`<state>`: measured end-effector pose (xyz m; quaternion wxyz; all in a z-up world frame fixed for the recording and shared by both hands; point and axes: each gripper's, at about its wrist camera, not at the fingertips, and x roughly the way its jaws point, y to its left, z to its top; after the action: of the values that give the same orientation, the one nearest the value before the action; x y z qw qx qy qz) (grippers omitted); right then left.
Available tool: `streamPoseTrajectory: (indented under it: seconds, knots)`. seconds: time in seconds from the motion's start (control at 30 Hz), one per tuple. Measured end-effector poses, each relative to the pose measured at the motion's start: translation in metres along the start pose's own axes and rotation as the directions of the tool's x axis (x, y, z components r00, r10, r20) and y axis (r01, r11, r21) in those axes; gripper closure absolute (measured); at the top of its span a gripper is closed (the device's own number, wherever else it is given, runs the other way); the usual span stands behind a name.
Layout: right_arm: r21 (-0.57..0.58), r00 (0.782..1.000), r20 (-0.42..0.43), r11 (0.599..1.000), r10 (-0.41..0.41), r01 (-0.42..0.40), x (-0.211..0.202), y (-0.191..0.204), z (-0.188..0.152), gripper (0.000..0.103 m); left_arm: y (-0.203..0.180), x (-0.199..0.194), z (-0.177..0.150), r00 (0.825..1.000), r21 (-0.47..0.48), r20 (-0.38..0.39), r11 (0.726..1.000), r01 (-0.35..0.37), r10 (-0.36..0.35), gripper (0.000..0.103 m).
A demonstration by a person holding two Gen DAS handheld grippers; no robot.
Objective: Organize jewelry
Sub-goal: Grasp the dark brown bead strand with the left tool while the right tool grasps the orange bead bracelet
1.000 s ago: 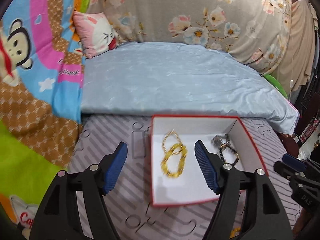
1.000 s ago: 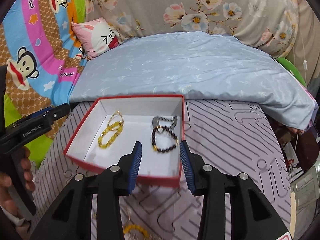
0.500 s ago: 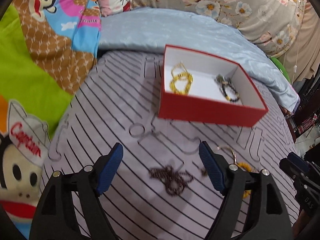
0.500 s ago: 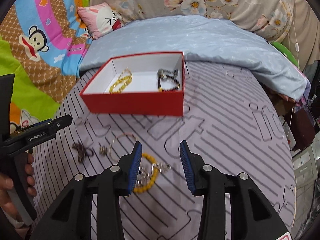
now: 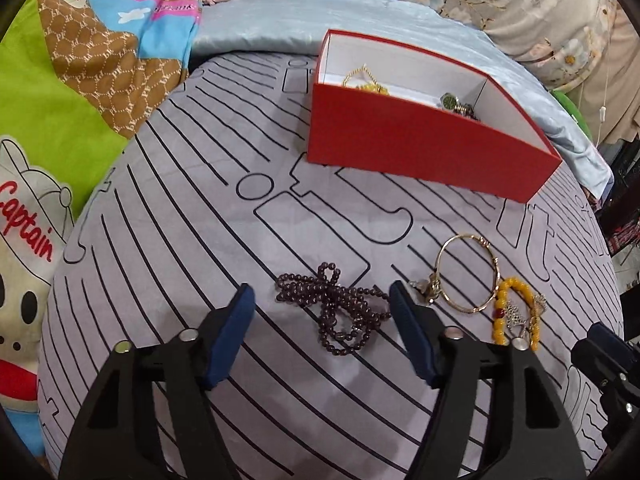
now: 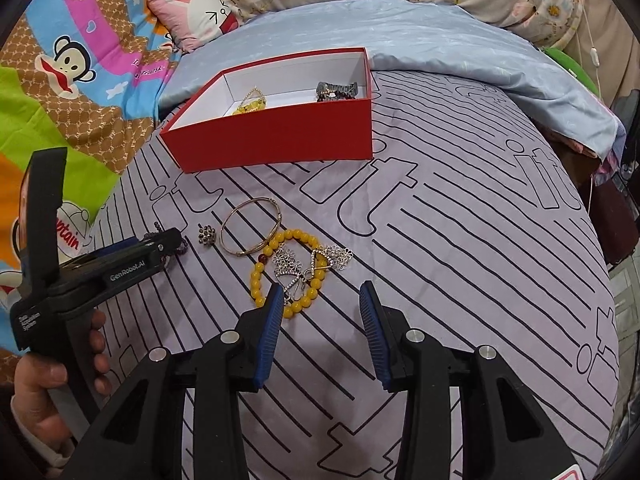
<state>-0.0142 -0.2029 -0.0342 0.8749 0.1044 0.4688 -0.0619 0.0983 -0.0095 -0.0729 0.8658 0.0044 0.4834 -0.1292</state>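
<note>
A red box [image 5: 420,148] [image 6: 276,136] with a white inside stands on the lilac striped sheet and holds gold bracelets [image 6: 251,104] and dark ones [image 6: 336,90]. On the sheet lie a dark purple bead string [image 5: 340,312], a gold bangle [image 5: 468,276] [image 6: 252,232], a yellow bead bracelet [image 6: 280,276] [image 5: 516,312], silver flower pieces [image 6: 312,264] and a small dark brooch [image 6: 207,235]. My left gripper [image 5: 320,304] is open, straddling the purple beads. My right gripper [image 6: 318,300] is open just in front of the yellow bracelet.
A pale blue quilt [image 6: 420,40] lies behind the box. Cartoon bedding [image 6: 80,60] and a pink pillow [image 6: 196,12] are at left. The sheet's right edge [image 6: 600,240] drops off toward dark clutter.
Both grippers have pulled back from over the box and dropped low toward the loose jewelry on the sheet. The left one now frames the purple beads. Both stay open.
</note>
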Motion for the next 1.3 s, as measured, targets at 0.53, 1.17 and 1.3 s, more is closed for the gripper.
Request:
streamPoseTrajectory:
  seconds: [0.53, 1.17, 1.3]
  knots:
    - [0.007, 0.999, -0.033, 1.0, 0.031, -0.031, 0.011, 0.001, -0.003, 0.069, 0.012, -0.012, -0.001, 0.998, 0.008, -0.012, 0.998, 0.064, -0.064, 0.095]
    - [0.056, 0.995, -0.082, 0.997, 0.062, -0.057, 0.046, -0.005, 0.001, 0.094, 0.003, -0.028, -0.009, 0.995, 0.041, -0.021, 0.994, 0.099, -0.098, 0.095]
    - [0.064, 0.993, -0.082, 0.995, 0.08, -0.075, 0.043, -0.007, 0.002, 0.097, 0.003, -0.028, -0.008, 0.995, 0.042, -0.019, 0.994, 0.101, -0.1, 0.095]
